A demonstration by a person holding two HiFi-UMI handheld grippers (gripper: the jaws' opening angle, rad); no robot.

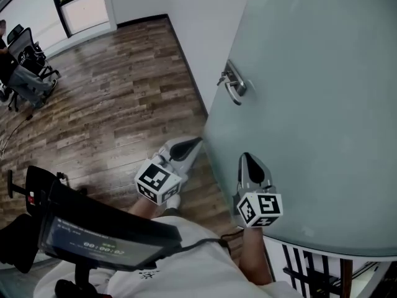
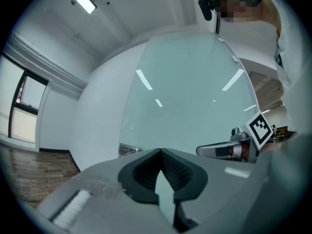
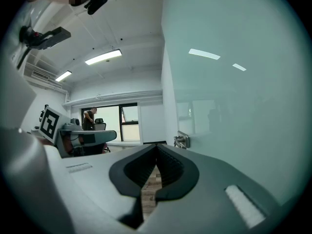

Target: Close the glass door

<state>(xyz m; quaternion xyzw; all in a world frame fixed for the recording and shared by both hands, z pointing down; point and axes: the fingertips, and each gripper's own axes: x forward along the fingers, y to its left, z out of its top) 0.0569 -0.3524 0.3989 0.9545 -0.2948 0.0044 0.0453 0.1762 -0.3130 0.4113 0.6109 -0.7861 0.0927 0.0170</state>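
The frosted glass door [image 1: 310, 104] fills the right of the head view, with its metal handle [image 1: 233, 85] near the edge facing me. My left gripper [image 1: 197, 142] is shut and empty, its tip right at the door's lower edge; whether it touches I cannot tell. My right gripper [image 1: 246, 156] is shut and empty too, its tip against the glass face below the handle. In the left gripper view the glass door [image 2: 190, 96] spreads ahead of the left gripper [image 2: 160, 151]. In the right gripper view the glass door [image 3: 239, 106] and handle [image 3: 182, 141] lie right of the right gripper [image 3: 156, 146].
A white wall [image 1: 198, 23] meets the door's far side. Wood floor [image 1: 111, 104] stretches to the left, with an office chair [image 1: 25, 67] at the far left. A black screen device [image 1: 93, 234] hangs at my chest. A dark rack [image 1: 310, 272] stands under the door's near end.
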